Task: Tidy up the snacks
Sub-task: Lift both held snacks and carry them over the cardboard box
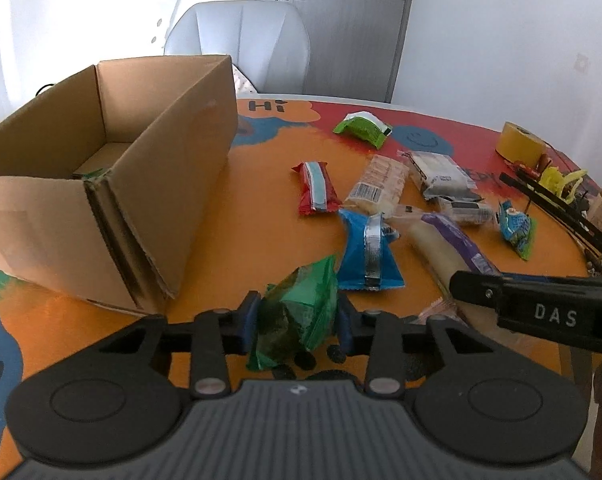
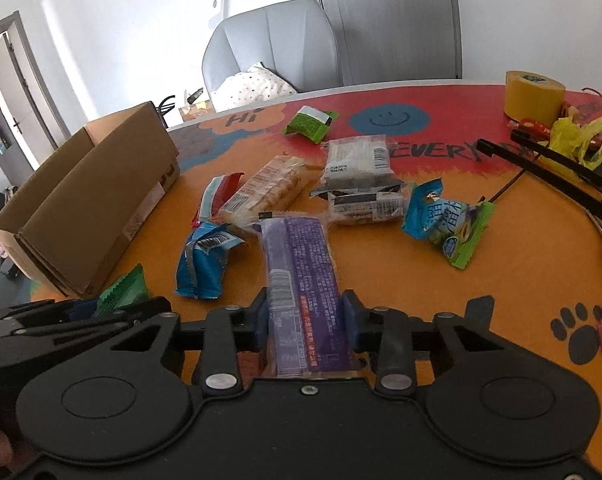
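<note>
My left gripper [image 1: 297,320] clamps a green crinkly foil snack packet [image 1: 301,312] just right of the open brown cardboard box [image 1: 113,184]. My right gripper [image 2: 307,320] clamps a long purple plastic-wrapped snack bar [image 2: 301,276], further right of the box. Both seem light and slippery; grip mid-body, gently.

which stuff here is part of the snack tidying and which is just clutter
For the job: cardboard box; dark green packet in the left gripper; purple packet in the right gripper; loose snack packets on the table.

Just lying about: yellow tape roll; yellow plastic bag; grey chair.
</note>
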Available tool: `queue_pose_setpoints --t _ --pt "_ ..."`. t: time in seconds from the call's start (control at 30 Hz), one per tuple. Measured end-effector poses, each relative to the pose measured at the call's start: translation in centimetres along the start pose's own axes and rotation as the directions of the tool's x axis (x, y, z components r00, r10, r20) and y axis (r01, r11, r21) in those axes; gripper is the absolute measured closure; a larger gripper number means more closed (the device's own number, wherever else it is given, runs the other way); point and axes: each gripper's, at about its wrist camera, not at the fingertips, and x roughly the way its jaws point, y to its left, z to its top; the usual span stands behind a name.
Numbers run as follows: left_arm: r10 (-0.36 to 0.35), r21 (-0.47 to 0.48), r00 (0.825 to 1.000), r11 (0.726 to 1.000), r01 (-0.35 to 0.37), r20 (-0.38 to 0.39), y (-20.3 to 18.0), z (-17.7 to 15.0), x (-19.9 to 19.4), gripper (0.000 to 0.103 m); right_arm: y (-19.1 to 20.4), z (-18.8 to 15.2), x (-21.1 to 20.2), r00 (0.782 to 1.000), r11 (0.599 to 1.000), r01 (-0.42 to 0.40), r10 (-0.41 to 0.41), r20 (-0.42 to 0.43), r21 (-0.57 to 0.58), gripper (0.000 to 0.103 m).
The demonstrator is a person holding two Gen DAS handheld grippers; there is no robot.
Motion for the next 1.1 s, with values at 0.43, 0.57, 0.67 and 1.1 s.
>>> queue_pose_setpoints --t 0.43,0.57,0.67,1.1 --pt "-0.041 0.007 0.998 0.999 0.041 0.054 0.1 0.7 -2.8 0.071 0.9 0.6 -3.0 0.997 1.000 -0.017 0.015 0.080 0.022 0.073" --pt "-0.049 0.013 0.995 0.999 0.048 0.085 0.2 1.1 -4.1 0.072 1.5 0.9 -3.9 0.994 1.000 -0.025 0.023 0.104 0.016 0.074" --pt "-0.052 0.013 0.994 0.999 0.051 0.099 0.3 1.4 -4.7 0.072 2.0 1.2 -4.3 0.993 0.999 -0.032 0.030 0.116 0.012 0.074" --pt "-0.053 -0.001 0.987 0.999 0.053 0.155 2.4 3.3 -7.3 0.072 4.2 2.4 -5.7 0.985 0.999 -0.047 0.046 0.169 0.001 0.074"
